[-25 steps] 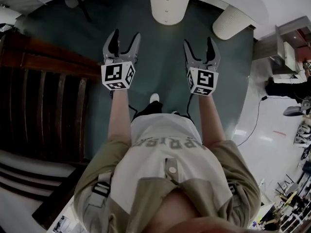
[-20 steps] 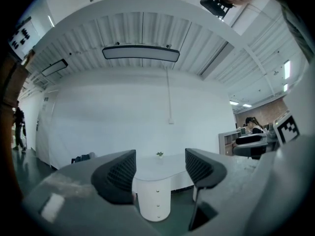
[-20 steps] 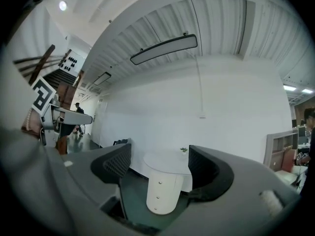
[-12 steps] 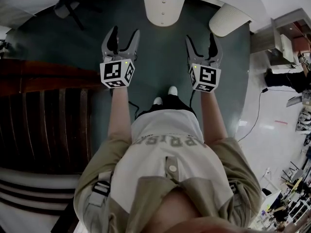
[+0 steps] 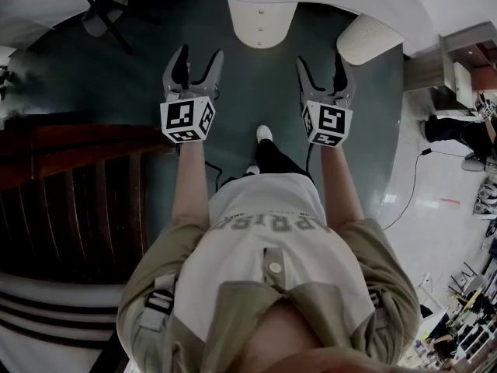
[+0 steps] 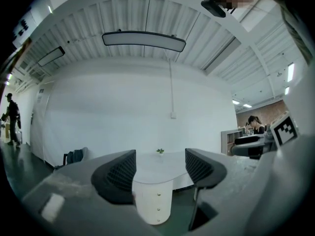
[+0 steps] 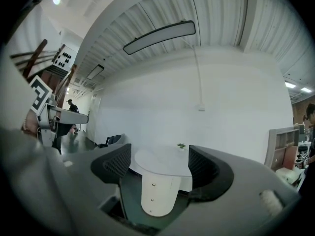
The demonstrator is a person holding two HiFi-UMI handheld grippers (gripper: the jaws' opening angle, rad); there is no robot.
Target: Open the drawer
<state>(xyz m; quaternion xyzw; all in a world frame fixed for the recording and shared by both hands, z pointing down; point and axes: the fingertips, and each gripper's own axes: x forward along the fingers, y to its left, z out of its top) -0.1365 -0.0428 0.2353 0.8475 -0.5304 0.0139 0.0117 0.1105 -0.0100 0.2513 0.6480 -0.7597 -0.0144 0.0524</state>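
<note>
1. The drawer unit [image 5: 261, 20] sits at the top centre of the head view, straight ahead of the person and well apart from both grippers. A stretch of dark floor [image 5: 256, 92] lies between.
2. It's a white upright pedestal under a white desk [image 6: 162, 165]. Its knobs [image 7: 153, 184] run in a vertical column down the front, so the drawers look stacked one over another.
3. Left gripper [image 5: 197, 61]: jaws wide apart, nothing between them, touching nothing. In its own view the drawer unit [image 6: 153, 206] shows in the gap between the pads, far off.
4. Right gripper [image 5: 321, 67]: also spread wide and empty. Its view frames the drawer unit [image 7: 158, 195] between the jaws, a little left of centre.
5. The unit lies between the two grippers' lines, up the frame from both. Neither looks clearly nearer, so either could take a knob.
6. My read is that the reach hasn't begun. The coming move calls for closing that gap forward and lining one open gripper on a knob. Which drawer is meant, I can't tell.
</note>
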